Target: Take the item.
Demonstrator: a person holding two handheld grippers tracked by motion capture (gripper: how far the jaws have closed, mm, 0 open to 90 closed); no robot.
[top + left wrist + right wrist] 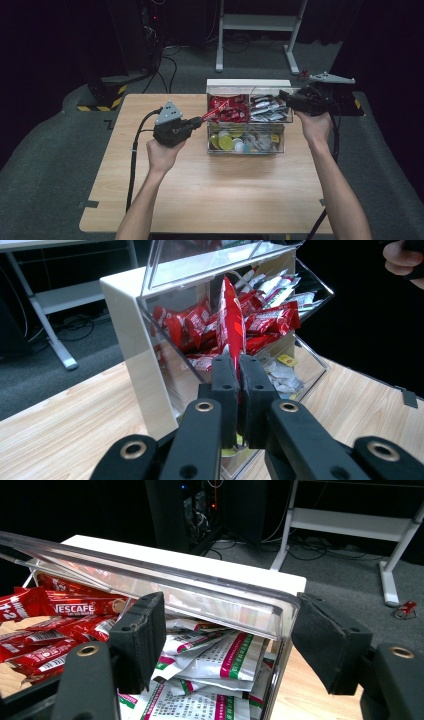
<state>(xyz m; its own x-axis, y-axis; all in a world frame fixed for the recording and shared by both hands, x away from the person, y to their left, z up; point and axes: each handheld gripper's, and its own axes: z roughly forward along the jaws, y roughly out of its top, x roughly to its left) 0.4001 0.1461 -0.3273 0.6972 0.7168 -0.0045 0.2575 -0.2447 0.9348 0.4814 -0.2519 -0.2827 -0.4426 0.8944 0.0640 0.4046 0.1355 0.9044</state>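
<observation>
Red Nescafe sachet [231,315] clamped in left tool [239,371], mid-frame at clear organiser bin [245,148]; right tool [227,645] apart. Next, likely: lift clear.

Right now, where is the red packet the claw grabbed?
The red packet is pinched in the left claw, sticking up over the organizer's back-left bin of red packets.

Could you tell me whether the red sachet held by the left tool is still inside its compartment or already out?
Partly out: the left tool pinches the red sachet, whose far end reaches the upper-left compartment.
</observation>
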